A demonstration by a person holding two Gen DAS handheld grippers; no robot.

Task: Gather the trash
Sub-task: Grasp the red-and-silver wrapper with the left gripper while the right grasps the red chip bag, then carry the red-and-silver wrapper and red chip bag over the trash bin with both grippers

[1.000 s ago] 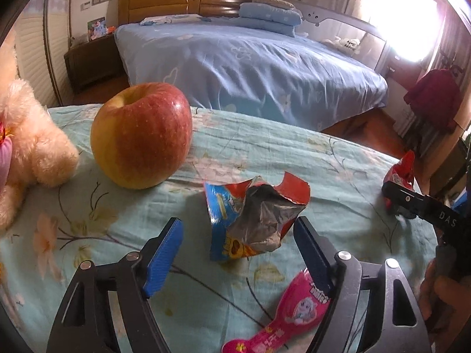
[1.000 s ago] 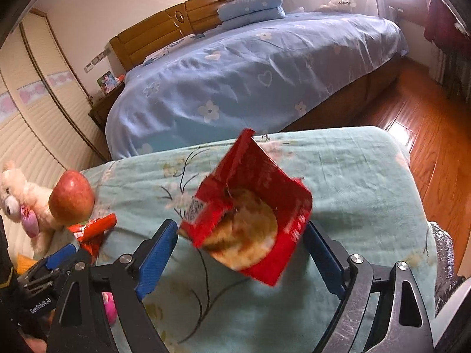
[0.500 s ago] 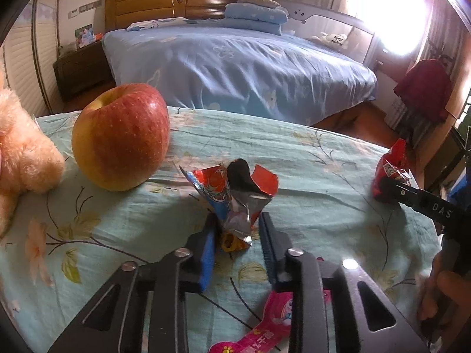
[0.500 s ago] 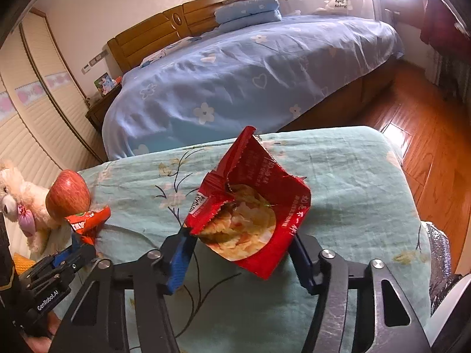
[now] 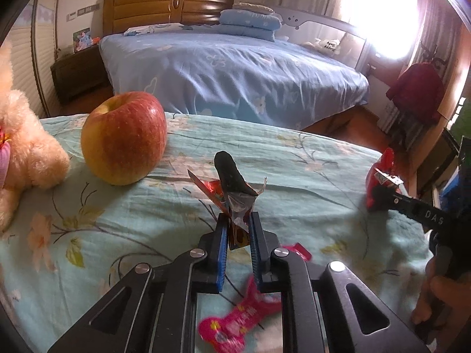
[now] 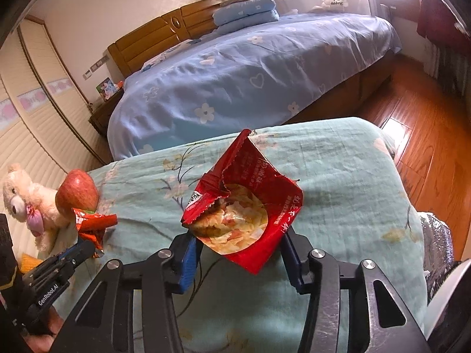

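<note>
My left gripper (image 5: 238, 226) is shut on a crumpled red and blue snack wrapper (image 5: 232, 197), squeezed flat between the blue pads above the floral cloth. It also shows in the right wrist view (image 6: 92, 225). My right gripper (image 6: 240, 248) is shut on an open red chip bag (image 6: 244, 203), with both pads pressed on its sides; the same red bag shows at the right of the left wrist view (image 5: 379, 179). A pink wrapper (image 5: 238, 320) lies on the cloth under the left gripper.
A red apple (image 5: 123, 136) and a cream plush bear (image 5: 26, 153) sit at the left of the cloth-covered table (image 5: 309, 176). A blue bed (image 5: 229, 73) stands beyond. Wooden floor (image 6: 424, 135) lies right of the table.
My left gripper closed fully on the crumpled wrapper. My right gripper closed further on the red chip bag.
</note>
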